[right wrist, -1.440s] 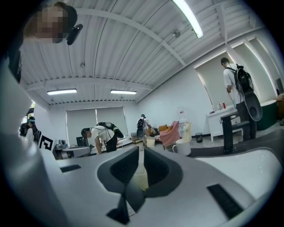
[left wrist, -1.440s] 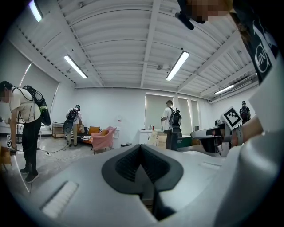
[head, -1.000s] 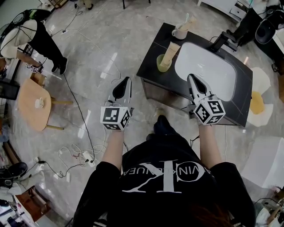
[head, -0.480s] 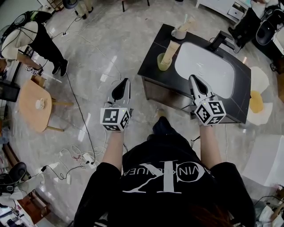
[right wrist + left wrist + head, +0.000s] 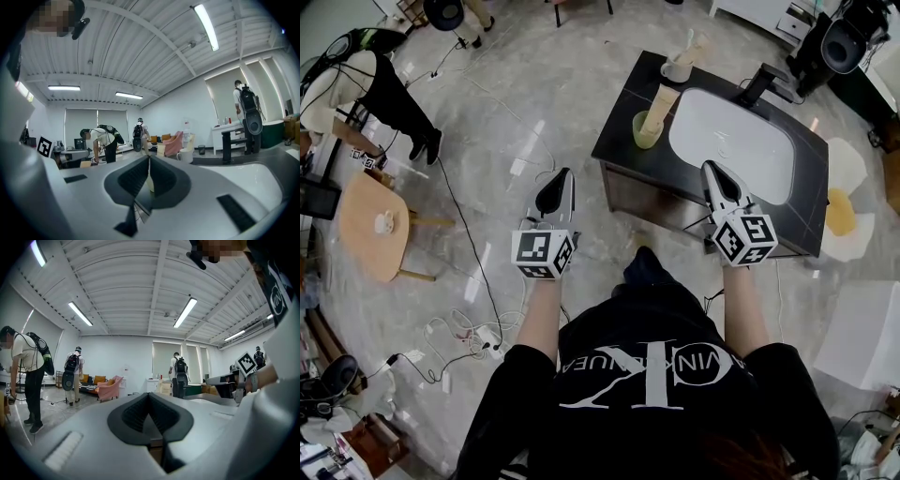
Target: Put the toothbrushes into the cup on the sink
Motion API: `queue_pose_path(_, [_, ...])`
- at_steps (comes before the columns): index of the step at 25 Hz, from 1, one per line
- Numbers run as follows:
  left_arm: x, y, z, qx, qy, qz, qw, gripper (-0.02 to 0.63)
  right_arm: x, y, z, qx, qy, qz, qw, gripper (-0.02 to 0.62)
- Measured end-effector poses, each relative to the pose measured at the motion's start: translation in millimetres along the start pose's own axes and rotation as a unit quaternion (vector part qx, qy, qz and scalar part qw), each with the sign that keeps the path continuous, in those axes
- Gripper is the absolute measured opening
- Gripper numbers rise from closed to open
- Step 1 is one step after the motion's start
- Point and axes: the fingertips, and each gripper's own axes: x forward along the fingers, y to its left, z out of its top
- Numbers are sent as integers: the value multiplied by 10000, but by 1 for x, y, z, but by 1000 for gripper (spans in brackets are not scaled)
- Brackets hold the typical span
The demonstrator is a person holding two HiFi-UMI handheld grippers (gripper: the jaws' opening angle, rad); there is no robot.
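A black counter (image 5: 623, 141) holds a white sink basin (image 5: 731, 141). At its far left corner stands a white cup (image 5: 677, 71) with toothbrush handles (image 5: 697, 47) sticking out. Nearer, a green cup (image 5: 643, 132) holds a wide beige piece (image 5: 660, 105). My right gripper (image 5: 710, 167) hovers over the basin's near edge, shut and empty; its own view shows the white cup (image 5: 186, 154) ahead to the right. My left gripper (image 5: 566, 172) is over the floor left of the counter, shut (image 5: 149, 395) with nothing in it.
A black faucet (image 5: 761, 84) stands behind the basin. A round wooden table (image 5: 367, 220) and cables (image 5: 464, 328) lie on the floor at the left. A person (image 5: 370, 80) bends over at the far left. A yellow patch (image 5: 842, 216) lies right of the counter.
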Motion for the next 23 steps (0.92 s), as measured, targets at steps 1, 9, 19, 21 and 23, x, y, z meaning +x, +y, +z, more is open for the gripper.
queue_pose_path(1, [0, 0, 1, 0, -8, -7, 10000, 11, 0, 0, 1, -5, -8, -1, 10000, 20])
queue_pose_path(9, [4, 5, 2, -21, -41, 15, 10000, 11, 5, 3, 5, -89, -23, 49, 9999, 20])
queue_pose_path(19, [17, 7, 3, -40, -20, -17, 10000, 11, 14, -6, 7, -55, -8, 33, 10000, 20])
queue_pose_path(21, [19, 7, 4, -35, -24, -14, 10000, 11, 16, -7, 7, -44, -7, 38, 10000, 20])
queue_pose_path(23, [21, 8, 4, -32, -28, -5, 10000, 11, 18, -8, 6, -35, -4, 49, 10000, 20])
